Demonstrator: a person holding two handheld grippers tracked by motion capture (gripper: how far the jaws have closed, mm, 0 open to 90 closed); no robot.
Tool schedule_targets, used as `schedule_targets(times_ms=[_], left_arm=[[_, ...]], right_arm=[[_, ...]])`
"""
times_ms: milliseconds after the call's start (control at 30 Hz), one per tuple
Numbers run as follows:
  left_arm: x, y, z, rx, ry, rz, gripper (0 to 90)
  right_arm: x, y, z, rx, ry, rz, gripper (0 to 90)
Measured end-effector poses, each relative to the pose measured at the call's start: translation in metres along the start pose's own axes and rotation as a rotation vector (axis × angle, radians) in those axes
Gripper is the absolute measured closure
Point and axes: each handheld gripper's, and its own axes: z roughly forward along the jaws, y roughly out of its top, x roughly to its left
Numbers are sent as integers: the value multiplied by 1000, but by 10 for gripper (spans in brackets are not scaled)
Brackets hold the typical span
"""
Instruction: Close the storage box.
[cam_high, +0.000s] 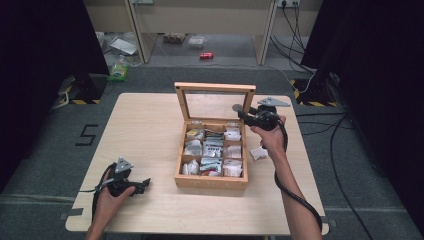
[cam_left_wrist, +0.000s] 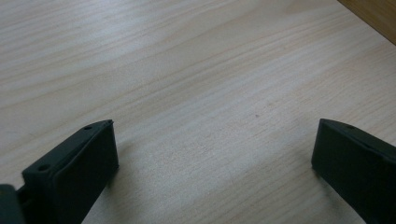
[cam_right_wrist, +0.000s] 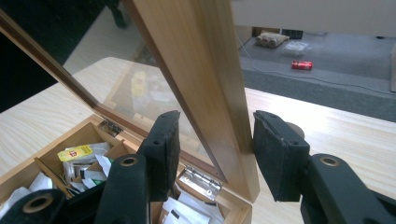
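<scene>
A wooden tea box (cam_high: 211, 181) stands mid-table, its compartments filled with several tea packets (cam_high: 213, 150). Its glass-paned lid (cam_high: 215, 88) is raised upright. My right gripper (cam_high: 239, 111) is at the lid's upper right corner. In the right gripper view its jaws straddle the lid's wooden side frame (cam_right_wrist: 210, 70), and a thin gap shows beside the right pad (cam_right_wrist: 271, 154), so the gripper (cam_right_wrist: 217, 135) is open. My left gripper (cam_high: 145, 183) rests on the table at the front left. Its jaws are spread wide, so it (cam_left_wrist: 212, 149) is open over bare wood.
A white packet (cam_high: 258, 153) lies on the table (cam_high: 145, 130) just right of the box, under my right forearm. On the floor beyond the table are a red can (cam_high: 206, 55), a green bottle (cam_high: 118, 70) and cables at the right.
</scene>
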Motion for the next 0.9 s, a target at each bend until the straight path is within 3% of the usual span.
schedule_targets(times_ms=[167, 367, 567, 900], left_arm=[[0, 0, 0, 0, 0, 0, 0], [0, 0, 0, 0, 0, 0, 0], [0, 0, 0, 0, 0, 0, 0], [0, 0, 0, 1, -2, -1, 0]], right_arm=[[5, 2, -6, 8, -19, -34, 523], [4, 5, -20, -40, -20, 21, 518], [11, 3, -26, -23, -32, -1, 516], [16, -1, -38, -22, 9, -15, 502]])
